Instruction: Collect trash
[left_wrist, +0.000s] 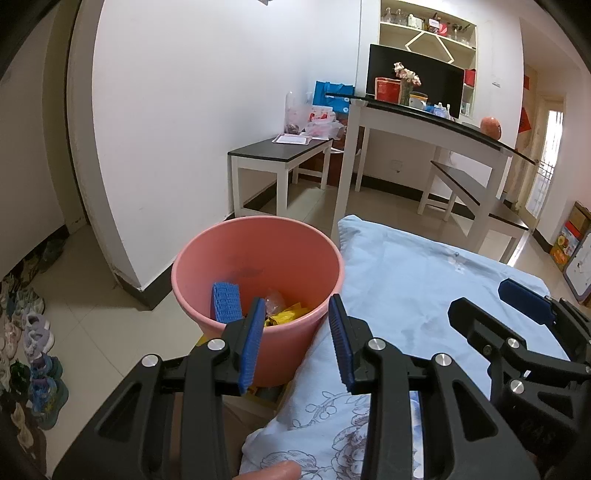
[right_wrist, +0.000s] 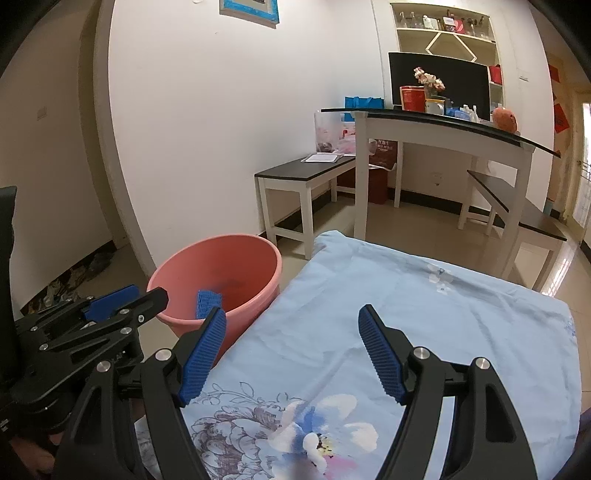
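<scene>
Ahead of you: pale blue floral sheet (right_wrist: 424, 314) covers surface. Beyond its far edge, white table (right_wrist: 443, 136) with black top; flower vase (right_wrist: 430, 85), red tin (right_wrist: 412, 98) near its back edge. Shoes (left_wrist: 37, 332) line floor along your left.

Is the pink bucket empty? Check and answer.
No: the left wrist view shows a blue sponge and yellow wrappers inside the pink bucket.
</scene>
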